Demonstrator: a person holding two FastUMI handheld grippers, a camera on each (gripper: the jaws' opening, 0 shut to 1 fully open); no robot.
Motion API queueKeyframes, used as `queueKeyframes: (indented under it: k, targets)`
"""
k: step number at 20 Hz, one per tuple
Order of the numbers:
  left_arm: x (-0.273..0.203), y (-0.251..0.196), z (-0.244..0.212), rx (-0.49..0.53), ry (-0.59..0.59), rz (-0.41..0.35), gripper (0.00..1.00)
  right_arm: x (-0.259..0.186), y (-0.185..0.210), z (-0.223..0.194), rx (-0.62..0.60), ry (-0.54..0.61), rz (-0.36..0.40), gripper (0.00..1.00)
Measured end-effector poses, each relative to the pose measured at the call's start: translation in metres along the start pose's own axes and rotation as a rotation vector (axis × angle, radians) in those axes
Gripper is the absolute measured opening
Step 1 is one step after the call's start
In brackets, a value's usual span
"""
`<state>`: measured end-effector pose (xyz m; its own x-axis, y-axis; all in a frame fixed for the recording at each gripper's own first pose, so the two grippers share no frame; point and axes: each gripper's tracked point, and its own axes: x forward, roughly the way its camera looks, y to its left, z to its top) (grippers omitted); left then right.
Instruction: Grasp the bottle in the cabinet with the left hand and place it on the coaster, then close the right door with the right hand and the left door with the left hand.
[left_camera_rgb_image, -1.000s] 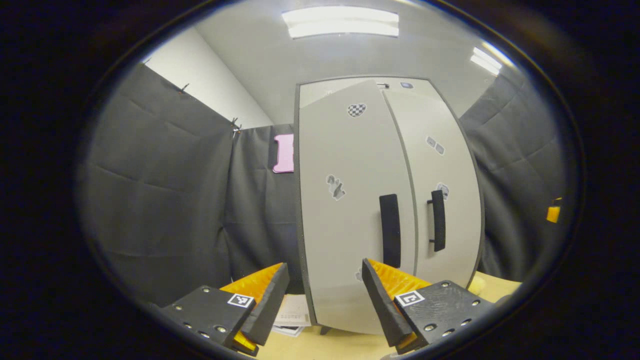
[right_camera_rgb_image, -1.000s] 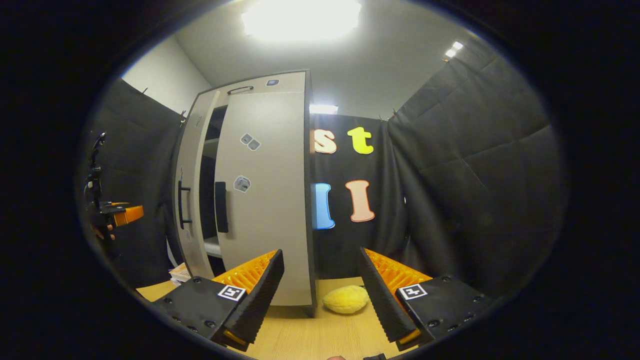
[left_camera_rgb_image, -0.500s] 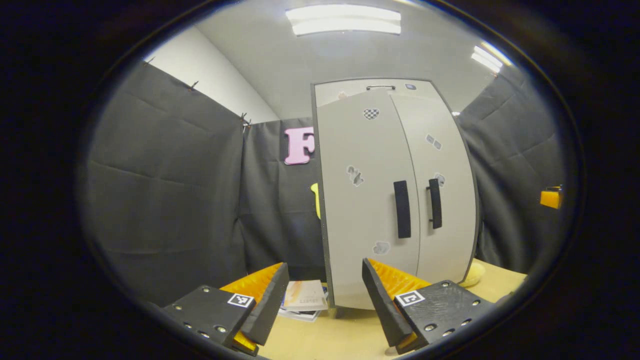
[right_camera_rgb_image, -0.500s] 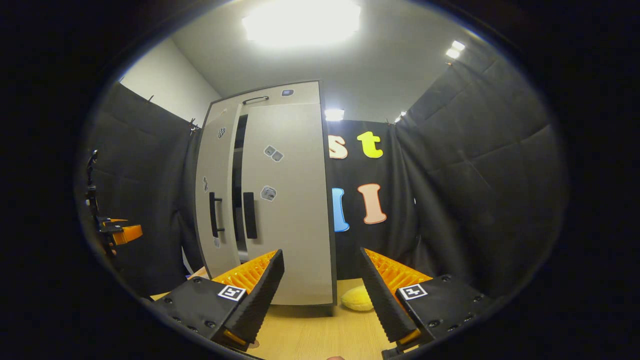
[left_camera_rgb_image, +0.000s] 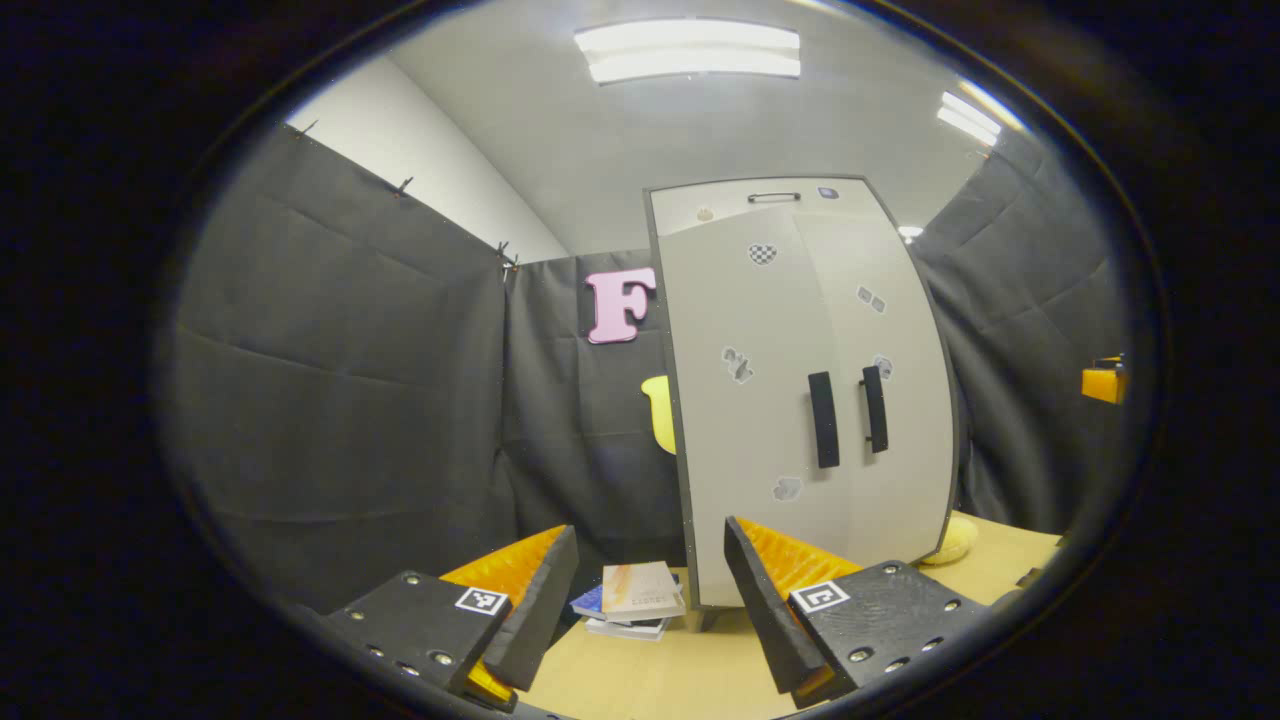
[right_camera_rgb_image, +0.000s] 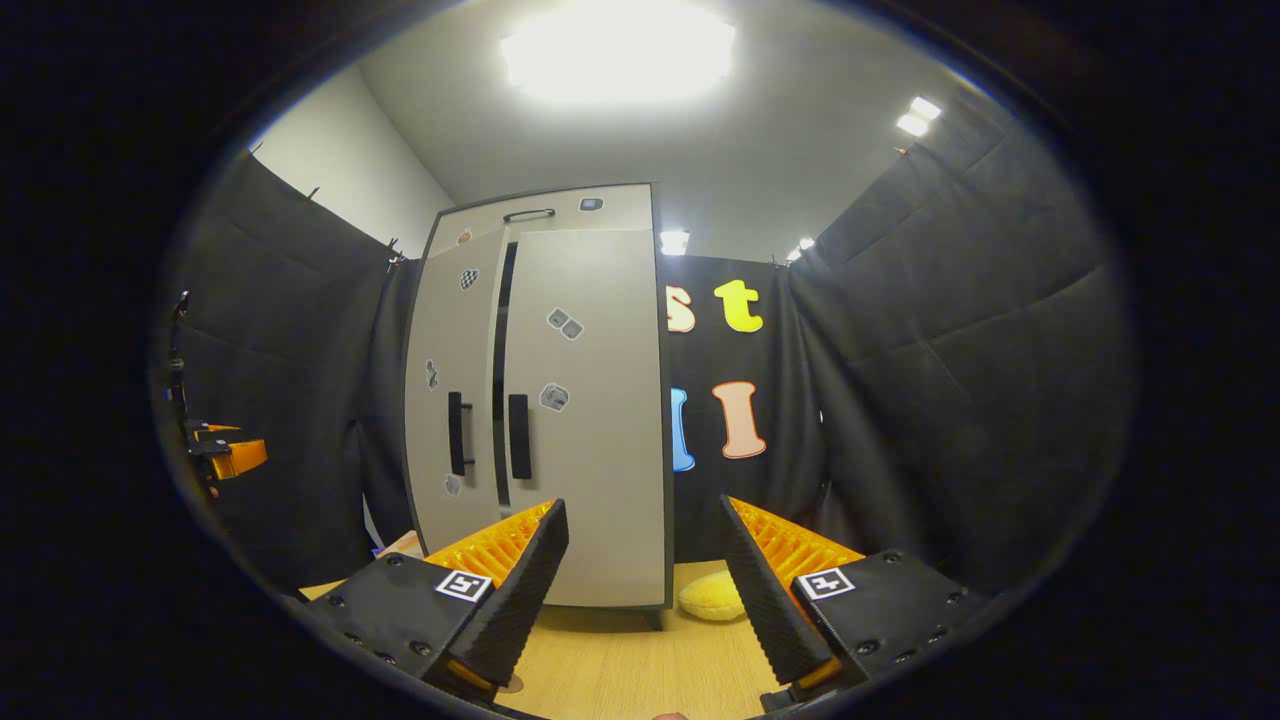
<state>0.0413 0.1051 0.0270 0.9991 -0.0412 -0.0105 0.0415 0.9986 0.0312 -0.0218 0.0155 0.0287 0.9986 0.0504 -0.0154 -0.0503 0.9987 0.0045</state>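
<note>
Both pairs of jaws stand wide apart with nothing between them: our left gripper (left_camera_rgb_image: 650, 600) and our right gripper (right_camera_rgb_image: 645, 590) each hang released above the table (right_camera_rgb_image: 640, 670), well back from the cabinet (right_camera_rgb_image: 545, 400). From the right gripper view, the right door (right_camera_rgb_image: 590, 420) sits flush, while the left door (right_camera_rgb_image: 450, 400) leaves a dark slit between the 2 panels, so we judge it not fully seated. In the left gripper view that seam is too thin to judge. The 2 dark handles (left_camera_rgb_image: 848, 415) stand side by side near mid height. A stack of books (left_camera_rgb_image: 635, 600) lies on the table just left of the cabinet's foot, and a yellow soft lump (right_camera_rgb_image: 712, 595) rests by its right corner. We cannot make out the bottle or the coaster.
</note>
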Motion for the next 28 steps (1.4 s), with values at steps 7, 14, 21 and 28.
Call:
queueKeyframes:
  k: [7, 14, 21, 28]
  targets:
    - [-0.004, 0.001, -0.002, -0.007, 0.006, 0.004, 0.87, -0.011, 0.007, 0.005, -0.009, -0.013, 0.001, 0.95]
    - [-0.007, 0.001, -0.004, -0.029, 0.02, 0.018, 0.87, -0.01, 0.008, 0.006, -0.012, -0.018, 0.0, 0.95]
    - [-0.009, 0.003, -0.005, -0.009, 0.031, 0.006, 0.87, -0.004, 0.007, 0.0, -0.008, -0.006, 0.0, 0.95]
    - [-0.011, 0.005, -0.004, -0.005, 0.034, -0.003, 0.87, 0.0, 0.007, -0.001, -0.005, -0.002, -0.004, 0.95]
